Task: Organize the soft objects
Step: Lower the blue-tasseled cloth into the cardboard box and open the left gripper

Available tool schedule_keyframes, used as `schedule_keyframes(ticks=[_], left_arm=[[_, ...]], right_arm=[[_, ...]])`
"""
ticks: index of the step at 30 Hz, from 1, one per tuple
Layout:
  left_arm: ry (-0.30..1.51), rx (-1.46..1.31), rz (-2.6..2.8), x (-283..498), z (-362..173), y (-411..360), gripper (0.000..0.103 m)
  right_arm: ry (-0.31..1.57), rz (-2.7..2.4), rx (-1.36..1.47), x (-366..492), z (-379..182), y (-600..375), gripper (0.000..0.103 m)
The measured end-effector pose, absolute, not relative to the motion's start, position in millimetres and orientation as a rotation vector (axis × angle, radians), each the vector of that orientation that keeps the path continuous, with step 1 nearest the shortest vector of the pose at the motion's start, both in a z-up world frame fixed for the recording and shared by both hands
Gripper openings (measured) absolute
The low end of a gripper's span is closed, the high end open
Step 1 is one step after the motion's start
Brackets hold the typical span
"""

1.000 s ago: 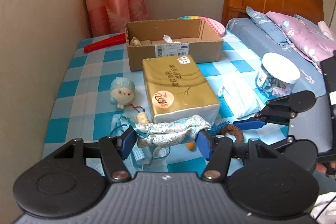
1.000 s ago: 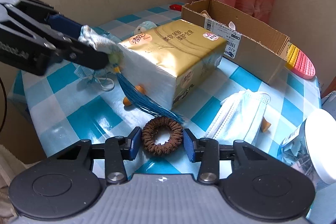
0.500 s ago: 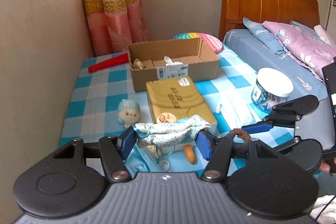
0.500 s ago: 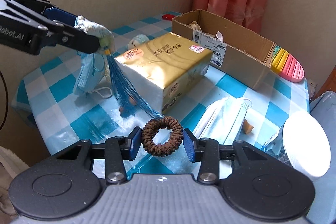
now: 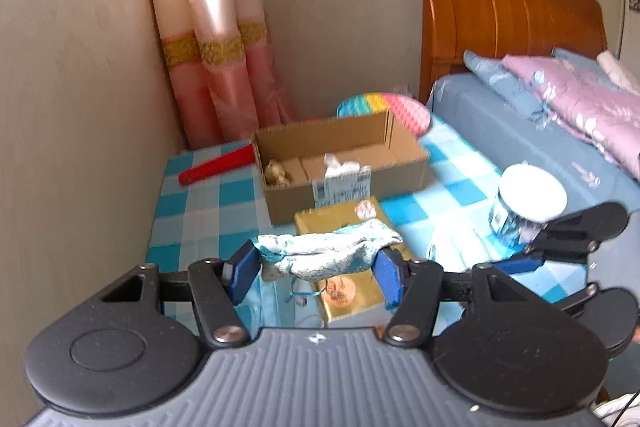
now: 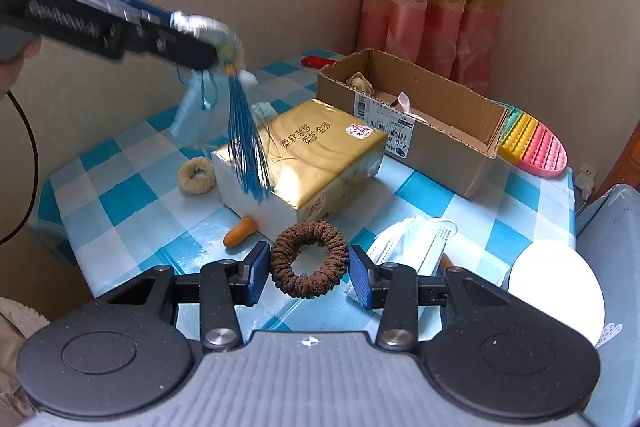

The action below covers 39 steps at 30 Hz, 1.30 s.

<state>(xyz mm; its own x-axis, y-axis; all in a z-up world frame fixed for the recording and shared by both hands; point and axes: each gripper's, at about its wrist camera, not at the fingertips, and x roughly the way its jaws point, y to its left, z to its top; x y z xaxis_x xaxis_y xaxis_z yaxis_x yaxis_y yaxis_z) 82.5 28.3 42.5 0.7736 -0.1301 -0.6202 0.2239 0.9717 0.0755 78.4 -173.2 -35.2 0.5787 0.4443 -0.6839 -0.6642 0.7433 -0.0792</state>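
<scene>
Brocade pouch [image 5: 328,253] (blue tassel dangling) pinched in the left claw [image 5: 318,273]; right claw [image 6: 308,269] grips a brown scrunchie [image 6: 309,259].

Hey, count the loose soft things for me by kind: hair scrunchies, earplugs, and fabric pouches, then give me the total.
Hair scrunchies: 2, brown scrunchie and cream scrunchie.
Orange earplugs: 2, earplug by the tissue pack and earplug behind the masks.
Fabric pouches: 1, tasselled pouch.
Total: 5.

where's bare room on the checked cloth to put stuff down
Free: the checked tablecloth left of the gold tissue pack, past the cream scrunchie; also the strip between that pack and the cardboard box. Crowded: near edge, around the white face masks and orange earplug.
</scene>
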Motion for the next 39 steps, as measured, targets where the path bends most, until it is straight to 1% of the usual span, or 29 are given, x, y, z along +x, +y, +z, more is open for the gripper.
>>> schedule_keyframes(ticks=[6,13,18,24,32,39], left_arm=[[0.694,0.099,-0.217,82.4,34.4,31.0,0.06],[0.667,0.104,-0.2,77.3,46.3,36.6,0.06],[0.642,0.126,-0.207,91.3,57.9,32.9,0.06],[0.623,0.15,-0.233,129.9,70.0,20.2,0.06],[0.627,0.148,-0.267,206.2,83.3,-4.1,0.06],[0.676,0.139,-0.271,270.1,76.8,-31.5,0.06]], right_arm=[[0.699,0.662,-0.349,78.4,-36.4,-174.5,0.048],[0.694,0.66,-0.345,80.8,-33.5,-174.5,0.048],[0.687,0.653,-0.339,81.7,-27.4,-175.8,0.048],[0.675,0.624,-0.319,87.0,-16.4,-183.6,0.048],[0.645,0.589,-0.309,93.8,-3.9,-193.7,0.048],[0.632,0.562,-0.307,99.0,4.6,-201.0,0.048]])
